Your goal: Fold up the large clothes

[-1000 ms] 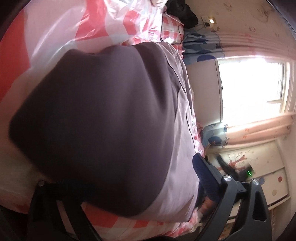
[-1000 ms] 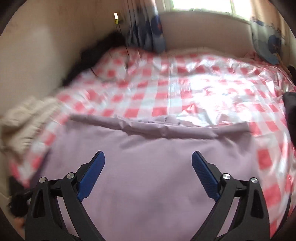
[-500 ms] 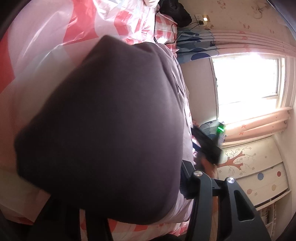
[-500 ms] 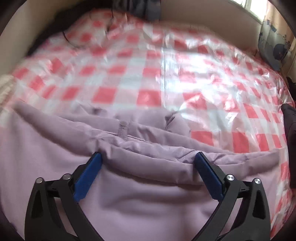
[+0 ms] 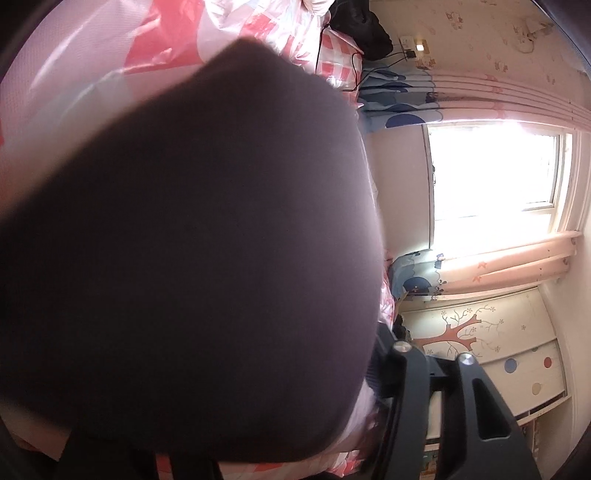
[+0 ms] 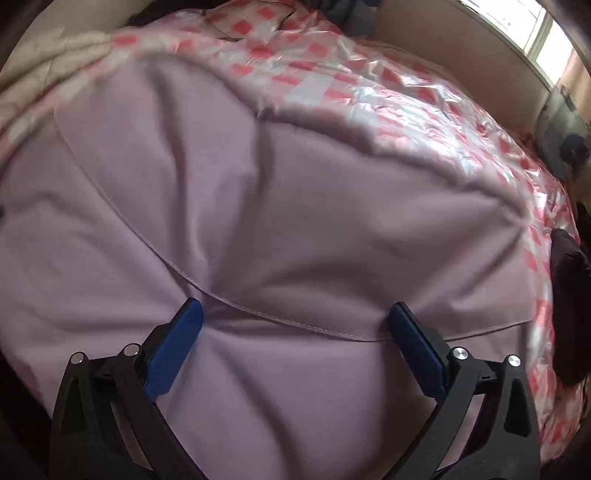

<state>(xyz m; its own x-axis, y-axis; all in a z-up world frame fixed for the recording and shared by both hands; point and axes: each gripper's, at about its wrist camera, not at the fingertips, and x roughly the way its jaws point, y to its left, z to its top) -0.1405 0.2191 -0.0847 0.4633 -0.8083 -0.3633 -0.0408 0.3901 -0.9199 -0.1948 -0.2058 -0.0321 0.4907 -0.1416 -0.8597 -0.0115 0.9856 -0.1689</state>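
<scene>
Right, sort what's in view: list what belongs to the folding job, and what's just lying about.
Job:
- lilac fabric garment
- right tool, open over it
- left tool, fabric bunched against it

Lying about:
- pink checked plastic bed cover
- cream knitted blanket
- black cloth bundle

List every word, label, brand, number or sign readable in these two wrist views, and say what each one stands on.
None can be read in either view.
The lilac garment shows only seams, no print or tag.
The checked bed cover carries only pink and white squares.
The cabinet bears a painted tree and coloured dots, no lettering.
The wall has small pictures, too blurred to tell whether any hold text.
</scene>
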